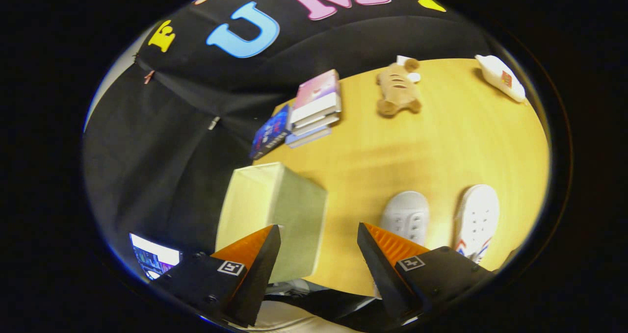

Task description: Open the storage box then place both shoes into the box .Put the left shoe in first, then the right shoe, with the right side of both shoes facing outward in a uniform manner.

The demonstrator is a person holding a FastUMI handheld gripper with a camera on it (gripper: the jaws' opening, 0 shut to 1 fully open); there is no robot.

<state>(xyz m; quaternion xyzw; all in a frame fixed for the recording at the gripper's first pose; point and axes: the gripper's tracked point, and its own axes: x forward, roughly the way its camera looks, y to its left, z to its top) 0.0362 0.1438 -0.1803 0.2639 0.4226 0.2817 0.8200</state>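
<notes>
Gripper (319, 232) wide open, holding nothing; storage box (274, 215) just ahead of fingers at table edge — looks light, soft-walled fabric, so pinch lid rim — both shoes (407, 215) beside it, light and pliable, grasp at collar.

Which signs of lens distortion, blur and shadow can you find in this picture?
Gripper view: the fisheye bends the wooden table edge into a curve; the two shoes look soft and overexposed; a faint shadow lies on the table beside the storage box; the gripper has its fingers open, holding nothing.
</notes>
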